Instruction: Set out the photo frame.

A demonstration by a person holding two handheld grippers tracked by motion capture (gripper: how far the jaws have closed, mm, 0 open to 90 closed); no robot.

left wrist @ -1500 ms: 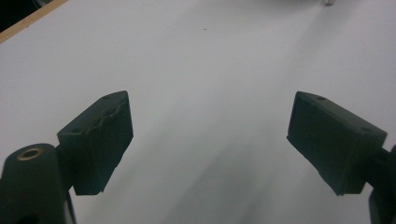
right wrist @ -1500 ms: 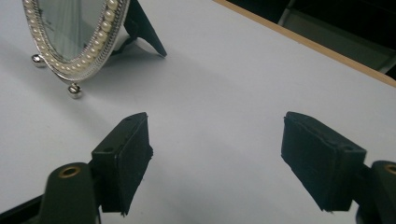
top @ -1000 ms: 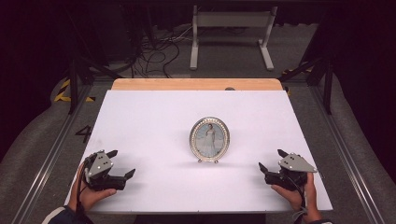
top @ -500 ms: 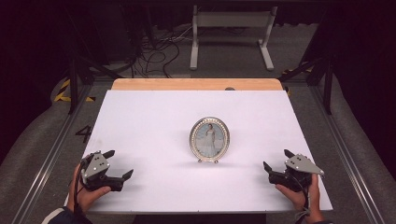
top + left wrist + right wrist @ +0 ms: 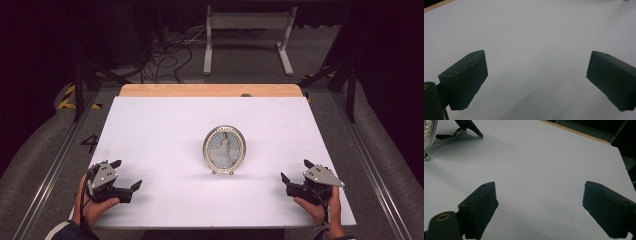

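From above, the frame [image 5: 224,149] stood upright mid-table [image 5: 150,120], well apart from both grippers and between them, ahead and to the right of the left gripper [image 5: 128,175] and ahead and to the left of the right gripper [image 5: 295,172], each with jaws spread and holding nothing. In the left gripper view, that gripper [image 5: 536,75] gaped wide over bare table [image 5: 536,32]. In the right gripper view, the gripper [image 5: 540,202] was likewise spread, with the frame's beaded edge [image 5: 429,132] and stand [image 5: 470,126] far off to its upper left.
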